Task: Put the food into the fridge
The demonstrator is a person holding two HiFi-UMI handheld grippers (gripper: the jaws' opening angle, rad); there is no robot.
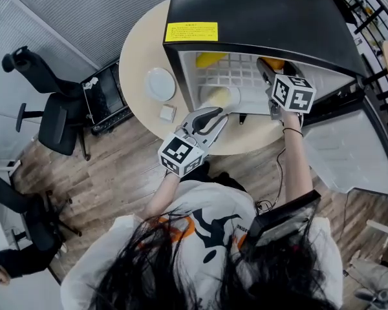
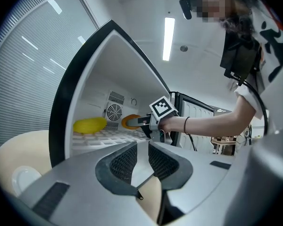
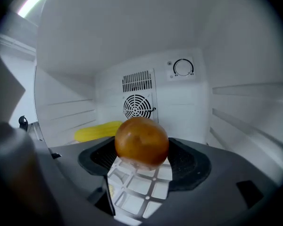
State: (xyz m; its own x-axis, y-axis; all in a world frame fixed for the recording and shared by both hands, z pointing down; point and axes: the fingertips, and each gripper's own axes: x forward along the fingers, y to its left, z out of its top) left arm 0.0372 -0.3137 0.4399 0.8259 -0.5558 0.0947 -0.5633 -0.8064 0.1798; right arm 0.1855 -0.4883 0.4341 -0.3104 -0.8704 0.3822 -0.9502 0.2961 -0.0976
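A black mini fridge (image 1: 258, 11) stands open on the round table (image 1: 139, 50). My right gripper (image 1: 266, 66) reaches inside it, shut on a round orange fruit (image 3: 141, 141) that hangs just over the white grid shelf (image 3: 139, 189). A long yellow food item (image 3: 96, 132) lies at the back left of that shelf, also visible from above (image 1: 210, 59). My left gripper (image 1: 213, 118) waits outside, in front of the fridge's opening, over the table's near edge. Its jaws stand slightly open (image 2: 142, 147) with nothing between them. It looks toward the right gripper (image 2: 148, 121).
The fridge door (image 1: 355, 147) swings open to the right. A pale round dish (image 1: 220, 97) sits at the fridge's front. A white plate (image 1: 160, 84) and a small white square item (image 1: 167, 113) rest on the table to the left. Office chairs (image 1: 52, 115) stand further left.
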